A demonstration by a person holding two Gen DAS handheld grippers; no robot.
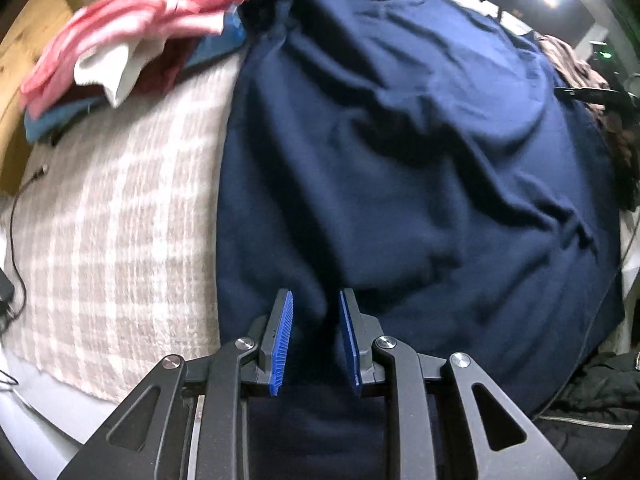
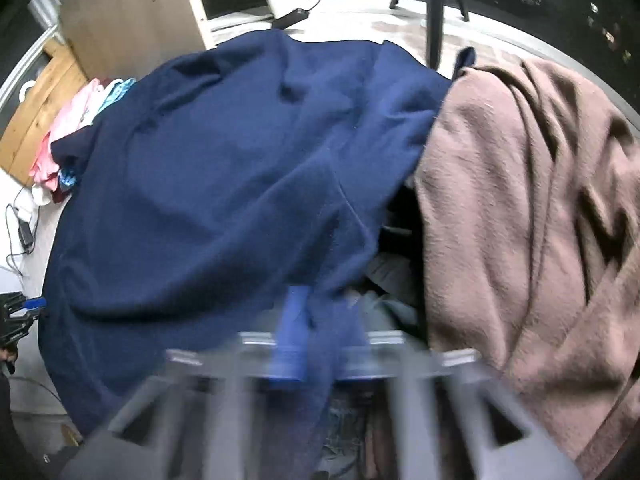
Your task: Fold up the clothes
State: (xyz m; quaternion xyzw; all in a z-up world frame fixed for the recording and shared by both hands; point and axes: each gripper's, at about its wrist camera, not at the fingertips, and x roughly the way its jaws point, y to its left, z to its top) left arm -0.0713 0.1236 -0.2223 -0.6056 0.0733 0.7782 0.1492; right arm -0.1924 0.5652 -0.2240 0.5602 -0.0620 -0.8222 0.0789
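A large navy blue garment (image 1: 400,160) lies spread over the checked beige cover (image 1: 120,220). My left gripper (image 1: 316,300) is at its near edge, its blue pads (image 1: 284,332) apart with navy cloth running between them. In the right wrist view the same garment (image 2: 220,200) fills the middle. My right gripper (image 2: 320,332) is blurred by motion, and a fold of the navy cloth sits pinched beside its blue pad (image 2: 294,332).
A stack of pink, white, maroon and teal clothes (image 1: 120,40) lies at the far left, also seen in the right wrist view (image 2: 68,140). A brown fleece garment (image 2: 520,240) is heaped on the right. Cables (image 1: 16,220) and a charger lie at the left edge. Wooden furniture (image 2: 36,120) stands behind.
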